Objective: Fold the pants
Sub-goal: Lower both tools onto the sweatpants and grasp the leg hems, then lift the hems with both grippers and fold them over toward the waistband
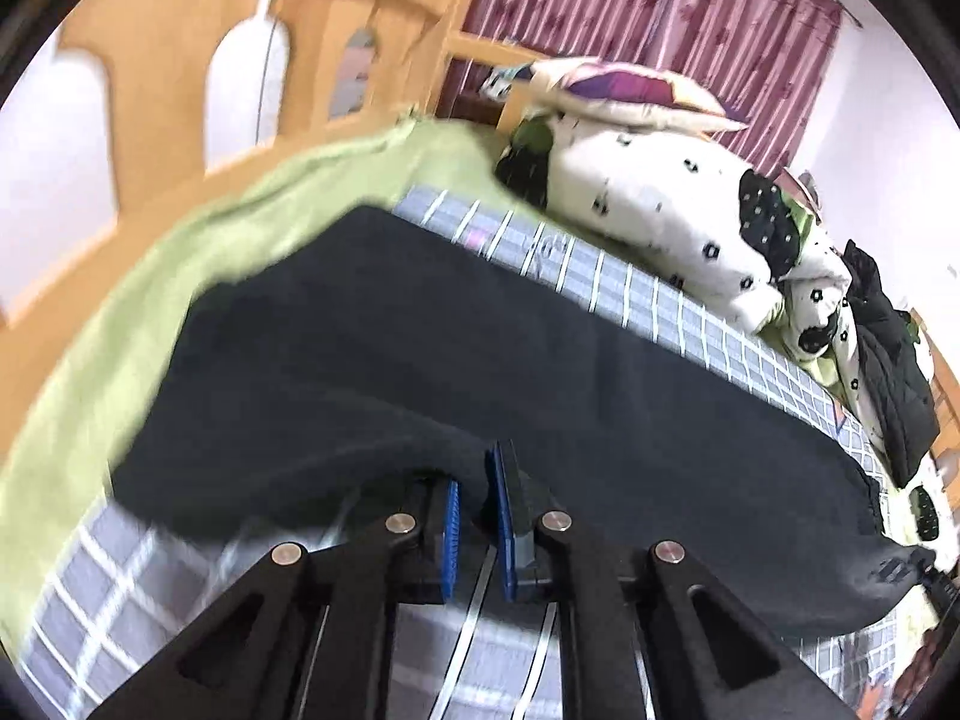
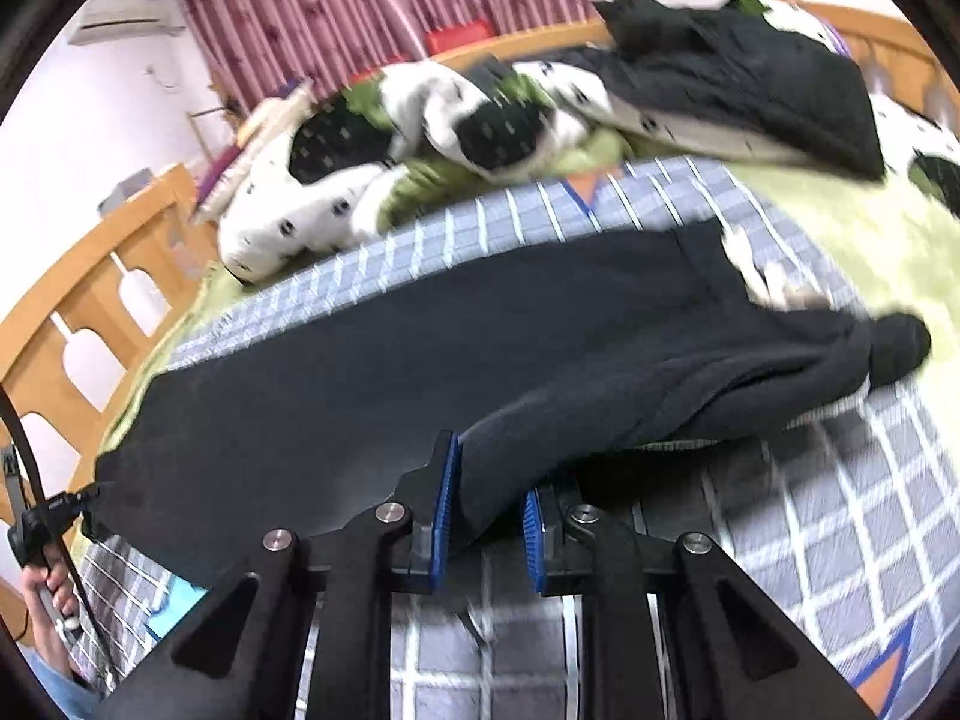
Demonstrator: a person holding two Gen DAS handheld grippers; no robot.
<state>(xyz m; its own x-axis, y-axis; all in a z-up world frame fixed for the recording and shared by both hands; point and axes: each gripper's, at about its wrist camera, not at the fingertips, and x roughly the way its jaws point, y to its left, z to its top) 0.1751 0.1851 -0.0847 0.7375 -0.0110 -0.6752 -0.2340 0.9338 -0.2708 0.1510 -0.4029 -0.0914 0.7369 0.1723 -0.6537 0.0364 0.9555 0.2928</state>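
Black pants (image 1: 480, 348) lie stretched across the blue checked sheet (image 1: 630, 282) on the bed; they also show in the right wrist view (image 2: 420, 360). My left gripper (image 1: 477, 498) is shut on a fold of the pants' near edge between its blue pads (image 1: 503, 516). My right gripper (image 2: 489, 498) is shut on the near edge of the pants at the other end, cloth bunched between its blue pads (image 2: 445, 510). The far end of the pants is bunched at the right in the right wrist view (image 2: 894, 348).
A white spotted duvet (image 1: 654, 204) and pillow (image 1: 624, 93) are piled at the back of the bed. A black jacket (image 2: 750, 72) lies on the duvet. A green blanket (image 1: 180, 276) borders the sheet. A wooden bed rail (image 1: 150, 60) and pink curtains (image 1: 648, 12) stand behind.
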